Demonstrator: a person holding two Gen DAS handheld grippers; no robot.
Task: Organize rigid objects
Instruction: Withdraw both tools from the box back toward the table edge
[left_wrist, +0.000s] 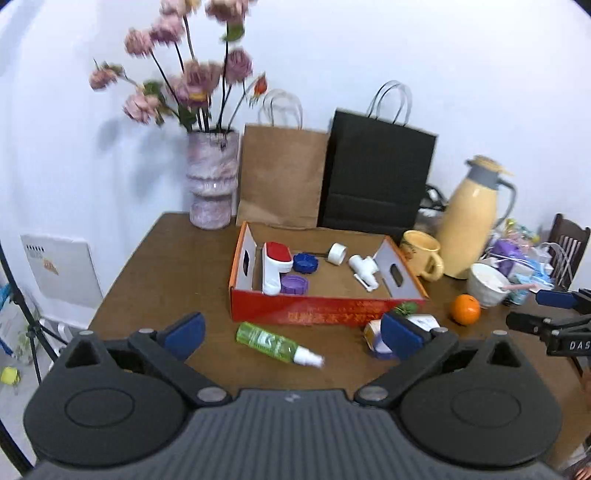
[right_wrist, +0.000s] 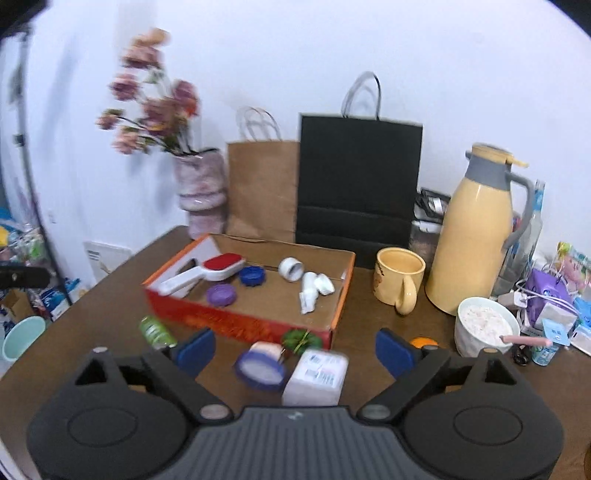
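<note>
Standing back from the work, both tools are held above the near edge of the brown wooden tabletop (left_wrist: 155, 266), angled down toward it. The left tool (left_wrist: 293, 334) has its blue-padded jaws spread wide with nothing between them; the right tool (right_wrist: 293, 349) is likewise spread and empty. No earlier view is available to say more.

Nearest the left tool lies the green translucent spray bottle with white nozzle (left_wrist: 279, 344), flat on its side just in front of the box. Its long axis runs across the view, the nozzle pointing right and slightly toward the viewer. Lying flat, it offers its round body to a grip across the width; judged likely to roll if nudged.

In front of the right tool sit a white rectangular container with a printed label (right_wrist: 316, 376) and a round purple-rimmed lid or jar (right_wrist: 260, 367), touching or nearly so; blur prevents certainty.

Beyond these stands the red cardboard box with open top (left_wrist: 325, 308), evidently the collecting place. Inside it lie a red-and-white lint brush (left_wrist: 274, 269), a blue ribbed cap (left_wrist: 305, 263), a purple cap (left_wrist: 294, 284), a white tape-like ring (left_wrist: 337, 253) and a white plastic fitting (left_wrist: 364, 271).

Finding: the bottle and the two near items remain outside the box; sorting is judged incomplete.
</note>
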